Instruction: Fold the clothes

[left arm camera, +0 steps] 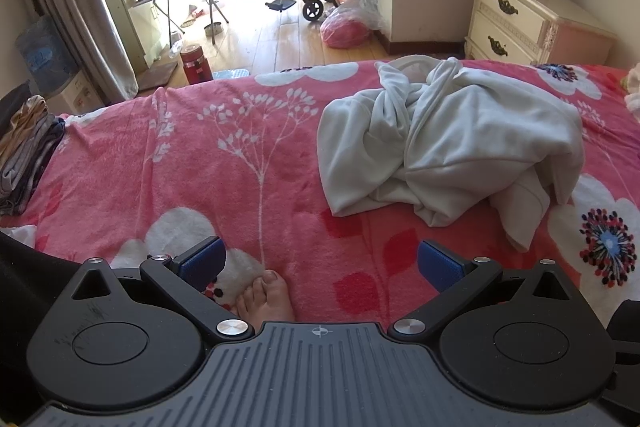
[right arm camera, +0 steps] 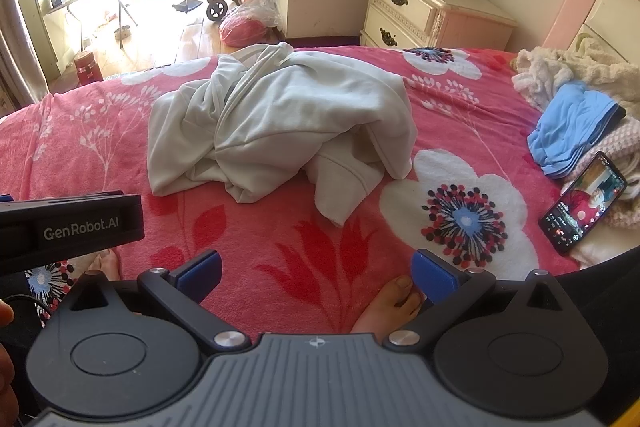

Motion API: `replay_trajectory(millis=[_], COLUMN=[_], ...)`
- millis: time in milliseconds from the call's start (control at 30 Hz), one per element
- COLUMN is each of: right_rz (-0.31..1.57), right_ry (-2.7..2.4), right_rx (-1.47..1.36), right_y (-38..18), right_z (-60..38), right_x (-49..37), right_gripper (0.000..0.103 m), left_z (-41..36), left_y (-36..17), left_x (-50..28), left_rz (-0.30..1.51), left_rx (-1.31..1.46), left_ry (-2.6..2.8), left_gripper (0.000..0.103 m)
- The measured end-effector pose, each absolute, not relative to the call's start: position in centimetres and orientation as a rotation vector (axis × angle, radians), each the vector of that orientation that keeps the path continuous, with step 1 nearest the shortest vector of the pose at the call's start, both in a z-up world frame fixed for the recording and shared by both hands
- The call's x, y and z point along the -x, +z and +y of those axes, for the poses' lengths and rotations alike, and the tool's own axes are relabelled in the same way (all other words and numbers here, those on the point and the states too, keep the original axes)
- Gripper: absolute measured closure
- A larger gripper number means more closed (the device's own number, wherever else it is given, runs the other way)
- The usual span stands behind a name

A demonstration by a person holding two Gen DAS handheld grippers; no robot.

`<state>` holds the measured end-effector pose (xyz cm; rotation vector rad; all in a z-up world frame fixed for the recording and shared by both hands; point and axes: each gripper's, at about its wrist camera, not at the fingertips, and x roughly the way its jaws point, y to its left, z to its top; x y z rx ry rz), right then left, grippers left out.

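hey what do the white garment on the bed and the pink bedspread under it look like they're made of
White garment: looks like soft matte knit, perhaps cotton jersey or fleece; it slumps in thick rounded folds with a stitched hem. Pink bedspread: looks like plush fleece, probably synthetic; its fuzzy nap shows brushed streaks and a slight sheen across the printed flowers.

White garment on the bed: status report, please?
Left gripper open, right gripper open, both empty. White garment crumpled on pink blanket, untouched. Bare foot near right gripper; phone off aside.
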<state>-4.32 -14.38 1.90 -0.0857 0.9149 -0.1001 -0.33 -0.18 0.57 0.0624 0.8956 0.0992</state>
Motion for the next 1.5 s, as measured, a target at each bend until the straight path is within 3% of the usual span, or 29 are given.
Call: replay_trajectory(millis=[333,600,833,1167,1367,1500], right_rz=[0.871,0.984,0.955,0.729,0.472,0.466], right_ry=[-0.038,0.114,0.233,0.381,0.358,0.414], right_rx=[0.234,0.389,0.472,0.352,0.266,0.281], right_y=[5.5,9.4,7.9,-1.6,-3.3,-4.5], right_z=[-13.9,-14.3,-13.8,-18.3,-19.6,-18.5], right_x=[4.2,-0.4,-7.5,-14.0,-15.5,-16.4], right_gripper=[0.0,0.0,0.0,0.0,0.0,0.0], left_z=[-1.6,-3.8,-5.5,-0.3,4.4,5.2], left_y=[8.2,11.6,8.9,1.0,-3.4,-5.6], left_x=[-1.9,-6.1,-13.0,-19.8,-20.6,-20.8], left_rz=[0.855,0.747,0.681,0.55,0.649,0.663], left_rx=[-0.207,-0.328,-0.398,-0.445,-0.21,-0.106], left_ry=[-0.151,-0.257,-0.313,-0.388,-0.334,-0.324], left_gripper=[0.0,0.0,0.0,0.0,0.0,0.0])
